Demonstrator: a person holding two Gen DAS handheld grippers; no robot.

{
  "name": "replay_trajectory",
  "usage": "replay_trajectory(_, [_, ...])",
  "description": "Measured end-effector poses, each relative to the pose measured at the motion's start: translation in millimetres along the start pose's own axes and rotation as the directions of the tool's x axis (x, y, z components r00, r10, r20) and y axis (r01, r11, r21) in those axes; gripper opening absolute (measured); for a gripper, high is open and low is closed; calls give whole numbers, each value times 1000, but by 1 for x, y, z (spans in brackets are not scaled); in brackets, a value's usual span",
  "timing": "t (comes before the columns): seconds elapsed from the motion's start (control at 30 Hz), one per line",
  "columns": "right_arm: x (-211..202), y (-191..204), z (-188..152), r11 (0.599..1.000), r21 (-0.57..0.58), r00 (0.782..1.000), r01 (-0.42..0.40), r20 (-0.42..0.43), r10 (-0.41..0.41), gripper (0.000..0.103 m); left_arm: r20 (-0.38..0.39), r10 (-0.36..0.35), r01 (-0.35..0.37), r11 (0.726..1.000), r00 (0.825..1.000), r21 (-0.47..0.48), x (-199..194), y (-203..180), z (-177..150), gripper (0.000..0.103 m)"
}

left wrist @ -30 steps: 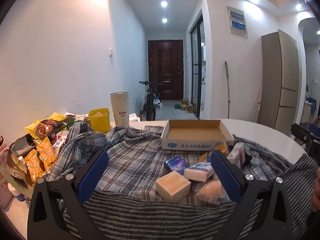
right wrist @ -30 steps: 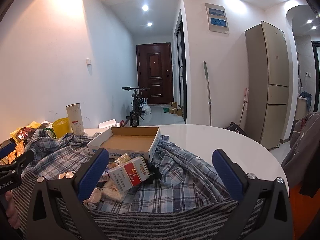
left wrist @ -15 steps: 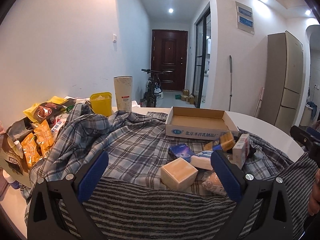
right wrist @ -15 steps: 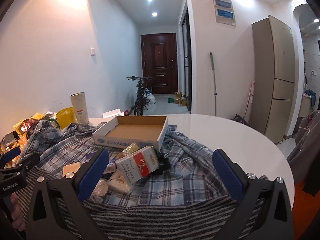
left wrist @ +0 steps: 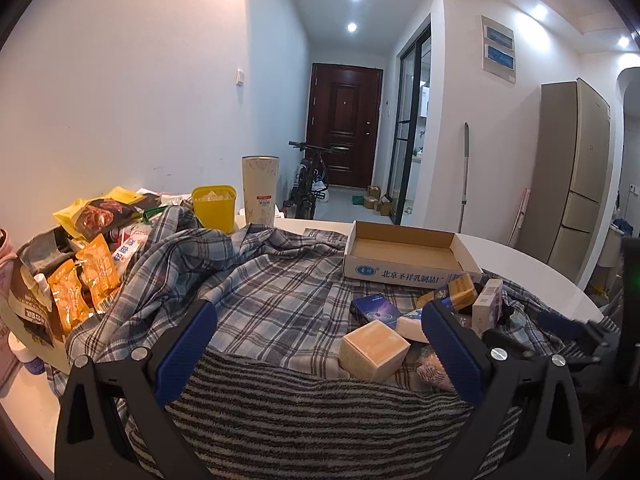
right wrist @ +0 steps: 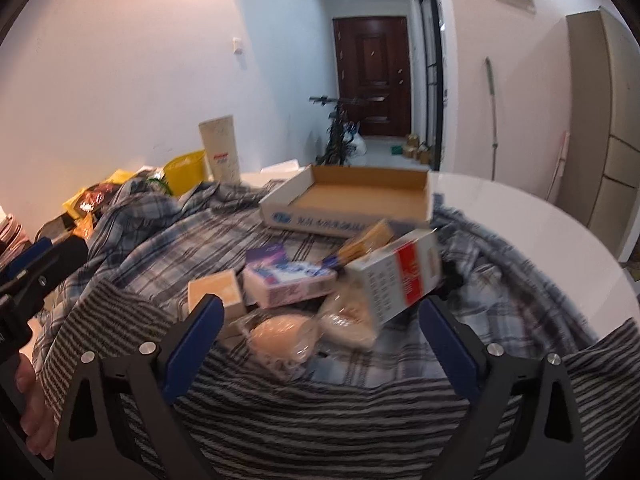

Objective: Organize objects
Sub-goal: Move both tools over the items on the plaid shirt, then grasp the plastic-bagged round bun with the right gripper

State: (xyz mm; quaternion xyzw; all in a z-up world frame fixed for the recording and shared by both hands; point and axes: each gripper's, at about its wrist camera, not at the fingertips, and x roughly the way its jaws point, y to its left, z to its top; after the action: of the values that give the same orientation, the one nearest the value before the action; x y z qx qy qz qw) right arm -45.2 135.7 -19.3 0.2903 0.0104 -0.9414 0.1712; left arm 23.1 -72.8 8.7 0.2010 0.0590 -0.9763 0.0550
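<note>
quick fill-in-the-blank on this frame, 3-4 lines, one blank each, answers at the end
1. The cardboard tray holds ____ items.
2. Both grippers, left and right, have their jaws ____.
3. The small boxes lie on a ____ shirt.
4. The tub beside the tall cup is ____ in colour.

Answers: no; open; plaid; yellow
</note>
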Motion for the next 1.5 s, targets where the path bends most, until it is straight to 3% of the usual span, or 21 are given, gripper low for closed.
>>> replay_trajectory(0.27, [32,15,-6,998,1,990,-63,-130,63,92,8,-16,16,1000,1000,-7,-4,-1,-2,103])
replay_trajectory(0.33, [41,17,-6,998,-3,985,-63,-160,62,84,8,-19,19,1000,1000,-8,-4,-1,-1,103])
replay_trajectory(0.57, [64,14,-13,995,34,967,-89,-238,94,77,-6,-24,24,1000,1000,-15,-2,-4,-5,103])
replay_trajectory(0.73, [70,13,-14,994,47,960,-100,-258,108,64,-18,-29,29,1000,999,-7,-2,-8,-5,103])
replay_trajectory(0.87, [62,12,-14,994,44,964,-102,-240,110,50,-15,-42,42,999,999,-12,-5,-10,-3,103])
replay_trajectory(1.0, [36,6,-8,997,17,981,-81,-173,83,47,-14,-44,44,999,999,-9,-8,-14,-1,103])
replay_trajectory(1.03, [29,4,-6,997,11,985,-72,-156,73,36,-14,-44,44,999,999,-7,-9,-14,-1,103])
replay_trajectory(1.2, [-8,-21,5,997,44,997,-55,-58,58,35,-19,-49,49,999,999,-1,-10,-19,1,103])
replay_trajectory(1.33, [-31,-43,16,998,68,1000,-2,18,1,35,-42,-59,60,998,997,6,-7,-25,3,103])
replay_trajectory(1.5, [-52,-66,24,993,86,992,79,94,-87,35,-123,-41,43,999,992,10,13,-32,2,103])
